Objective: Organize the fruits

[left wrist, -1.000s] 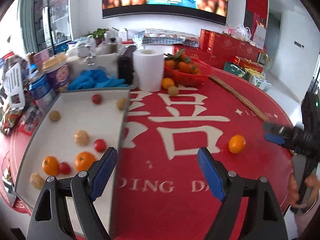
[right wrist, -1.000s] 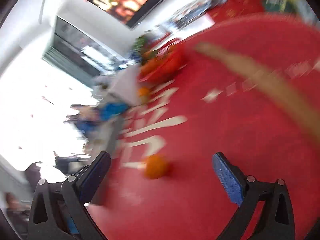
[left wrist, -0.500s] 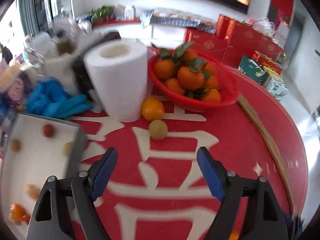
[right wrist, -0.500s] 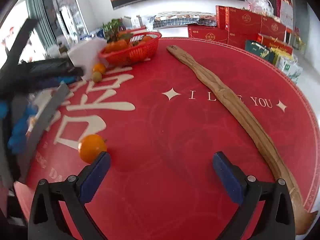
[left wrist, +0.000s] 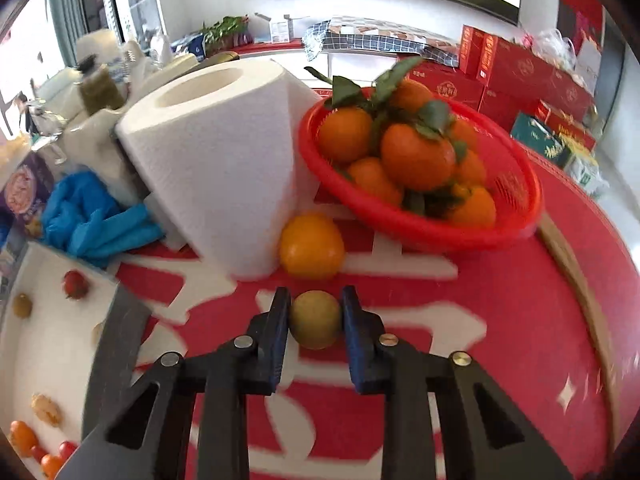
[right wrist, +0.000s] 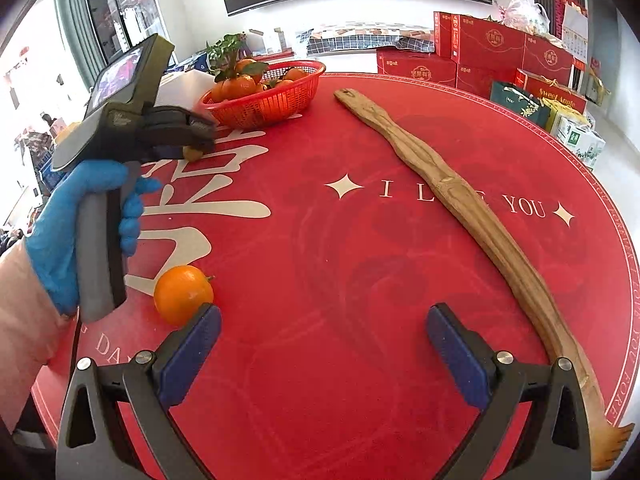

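Note:
My left gripper (left wrist: pixel 315 320) is shut on a small green-brown fruit (left wrist: pixel 315 322) on the red table mat. It also shows in the right wrist view (right wrist: pixel 196 146), held by a blue-gloved hand. A loose orange (left wrist: pixel 311 246) lies just beyond, against a paper roll (left wrist: pixel 216 168). A red basket (left wrist: pixel 516 216) of leafy oranges stands behind. A white tray (left wrist: pixel 48 344) at the left holds several small fruits. My right gripper (right wrist: pixel 320 344) is open and empty; another orange (right wrist: pixel 183 294) lies by its left fingertip.
A long wooden back scratcher (right wrist: pixel 452 200) lies across the mat's right side. Blue gloves (left wrist: pixel 92 216), jars and bottles crowd the far left behind the tray. Red gift boxes (right wrist: pixel 492 52) stand beyond the table.
My left gripper moved forward to the green-brown fruit and shut on it. The right gripper stayed open and shifted slightly, with the orange now closer to its left finger.

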The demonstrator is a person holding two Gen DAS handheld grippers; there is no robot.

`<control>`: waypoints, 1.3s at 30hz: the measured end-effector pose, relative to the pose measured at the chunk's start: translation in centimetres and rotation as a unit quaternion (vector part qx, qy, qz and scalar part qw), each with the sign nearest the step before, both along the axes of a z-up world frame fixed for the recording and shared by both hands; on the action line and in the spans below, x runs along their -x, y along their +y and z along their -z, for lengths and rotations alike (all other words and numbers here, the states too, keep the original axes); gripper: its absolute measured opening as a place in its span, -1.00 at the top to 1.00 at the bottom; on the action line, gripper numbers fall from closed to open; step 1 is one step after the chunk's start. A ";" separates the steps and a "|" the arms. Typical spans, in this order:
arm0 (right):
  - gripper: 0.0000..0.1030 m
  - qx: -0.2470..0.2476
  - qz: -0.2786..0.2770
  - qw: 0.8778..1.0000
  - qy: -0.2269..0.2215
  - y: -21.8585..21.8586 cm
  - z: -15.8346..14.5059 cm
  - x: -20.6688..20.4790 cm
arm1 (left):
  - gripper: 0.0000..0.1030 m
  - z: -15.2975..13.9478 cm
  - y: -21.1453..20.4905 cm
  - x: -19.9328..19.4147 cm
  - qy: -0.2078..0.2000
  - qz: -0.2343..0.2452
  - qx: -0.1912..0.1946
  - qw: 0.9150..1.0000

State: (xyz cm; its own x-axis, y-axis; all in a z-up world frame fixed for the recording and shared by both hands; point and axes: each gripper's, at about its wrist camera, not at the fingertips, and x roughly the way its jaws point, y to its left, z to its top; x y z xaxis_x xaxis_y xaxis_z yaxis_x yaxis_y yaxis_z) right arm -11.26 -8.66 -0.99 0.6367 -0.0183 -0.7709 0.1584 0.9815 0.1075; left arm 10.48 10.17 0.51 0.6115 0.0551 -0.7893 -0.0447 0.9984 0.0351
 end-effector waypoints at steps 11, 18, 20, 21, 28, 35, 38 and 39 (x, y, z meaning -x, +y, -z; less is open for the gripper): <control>-1.00 0.021 0.000 1.000 0.010 0.7 0.2 -0.3 | 0.45 0.8 5.1 15.3 -0.022 0.013 -0.008 1.000; -1.00 0.060 0.001 0.998 0.030 1.7 0.5 -0.7 | 0.05 0.8 6.3 16.3 -0.019 -0.011 0.004 1.000; -1.00 0.069 -0.001 0.997 0.034 1.9 0.6 -0.7 | -0.01 0.9 6.0 16.1 -0.020 -0.012 -0.005 1.000; -1.00 0.068 -0.001 0.997 0.034 1.8 0.6 -0.7 | -0.12 1.0 5.8 16.1 -0.020 -0.014 -0.012 1.000; -1.00 0.068 0.000 0.997 0.034 1.8 0.6 -0.7 | -0.34 1.2 6.3 16.0 -0.018 -0.028 -0.017 0.999; -1.00 0.068 -0.001 0.997 0.033 1.8 0.6 -0.7 | -0.35 1.2 6.4 15.9 -0.017 -0.028 -0.017 0.999; -1.00 0.068 -0.001 0.997 0.034 1.8 0.6 -0.7 | -0.35 1.1 6.4 16.0 -0.017 -0.028 -0.017 0.999; -1.00 0.068 -0.001 0.997 0.033 1.8 0.6 -0.7 | -0.35 1.1 6.4 16.0 -0.017 -0.028 -0.017 0.999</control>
State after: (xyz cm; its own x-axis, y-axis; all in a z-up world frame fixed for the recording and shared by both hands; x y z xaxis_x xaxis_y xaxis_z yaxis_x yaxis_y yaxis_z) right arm -10.53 -6.84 -1.62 0.5840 -0.1250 -0.8021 0.1596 0.9865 -0.0376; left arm -5.48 16.53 -0.62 0.6337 0.1168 -0.7647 -0.1026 0.9925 0.0666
